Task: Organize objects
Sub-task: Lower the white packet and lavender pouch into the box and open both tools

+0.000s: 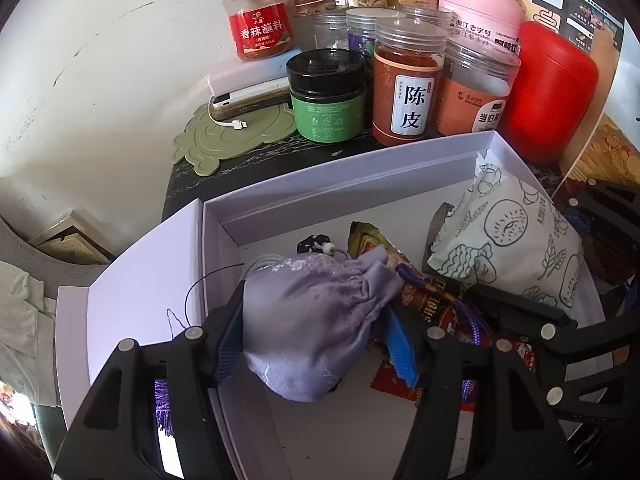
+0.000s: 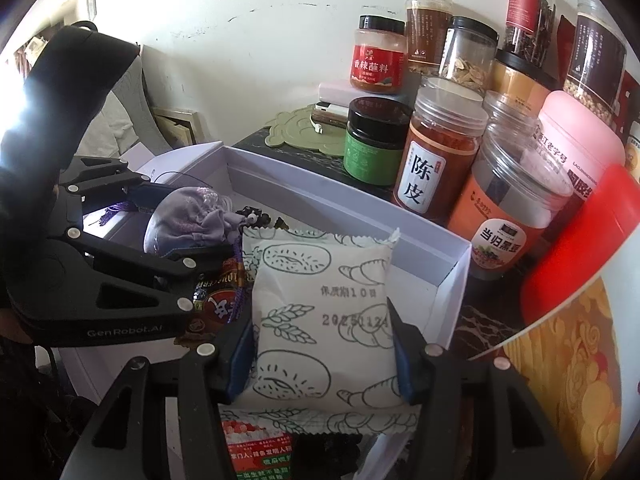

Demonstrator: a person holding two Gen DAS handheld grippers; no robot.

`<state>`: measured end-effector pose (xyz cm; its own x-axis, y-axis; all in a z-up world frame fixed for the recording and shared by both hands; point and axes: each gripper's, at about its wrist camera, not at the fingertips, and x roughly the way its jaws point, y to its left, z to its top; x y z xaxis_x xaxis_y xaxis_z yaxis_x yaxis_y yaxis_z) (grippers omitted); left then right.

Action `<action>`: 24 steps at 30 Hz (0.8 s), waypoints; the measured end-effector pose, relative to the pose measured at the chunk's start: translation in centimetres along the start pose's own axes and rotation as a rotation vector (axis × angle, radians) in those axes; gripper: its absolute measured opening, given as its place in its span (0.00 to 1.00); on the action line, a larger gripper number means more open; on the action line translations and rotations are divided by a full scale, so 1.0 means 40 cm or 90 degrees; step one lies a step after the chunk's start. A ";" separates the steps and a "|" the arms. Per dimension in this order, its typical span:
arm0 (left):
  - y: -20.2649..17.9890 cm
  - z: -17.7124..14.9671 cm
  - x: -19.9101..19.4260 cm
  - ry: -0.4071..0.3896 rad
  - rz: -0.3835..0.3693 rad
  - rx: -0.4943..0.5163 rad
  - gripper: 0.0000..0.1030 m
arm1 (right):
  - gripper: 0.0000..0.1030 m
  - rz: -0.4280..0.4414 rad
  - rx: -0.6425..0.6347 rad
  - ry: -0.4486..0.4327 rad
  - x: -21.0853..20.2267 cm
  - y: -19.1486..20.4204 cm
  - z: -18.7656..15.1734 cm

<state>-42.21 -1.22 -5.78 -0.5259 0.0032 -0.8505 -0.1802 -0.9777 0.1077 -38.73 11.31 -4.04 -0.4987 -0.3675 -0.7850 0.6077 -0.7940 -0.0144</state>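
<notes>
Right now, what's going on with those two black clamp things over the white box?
A person is tidying small items in a white box, working a hand-held gripper in each hand. The left gripper is closed on a lilac drawstring pouch at the box's left end. The right gripper clamps a white bread packet printed with pastry drawings. Snack wrappers lie loose in the box beneath them, and jars stand behind it on the dark counter.

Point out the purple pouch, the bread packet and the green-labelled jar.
purple pouch (image 1: 312, 320), left wrist view, middle of the cloth body.
bread packet (image 2: 324, 320), right wrist view, printed front.
green-labelled jar (image 1: 327, 114), left wrist view, green label.
</notes>
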 end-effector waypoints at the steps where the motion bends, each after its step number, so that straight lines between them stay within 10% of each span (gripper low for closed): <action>1: -0.004 0.000 0.002 0.000 0.001 0.002 0.57 | 0.55 -0.001 -0.002 0.003 -0.001 0.000 0.000; 24: 0.003 -0.002 -0.002 0.032 0.007 -0.006 0.62 | 0.55 -0.025 -0.027 -0.022 -0.077 0.017 0.011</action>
<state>-42.13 -1.37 -5.74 -0.4847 -0.0175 -0.8745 -0.1666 -0.9797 0.1120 -37.03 11.68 -1.37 -0.5441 -0.3534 -0.7610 0.6123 -0.7873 -0.0722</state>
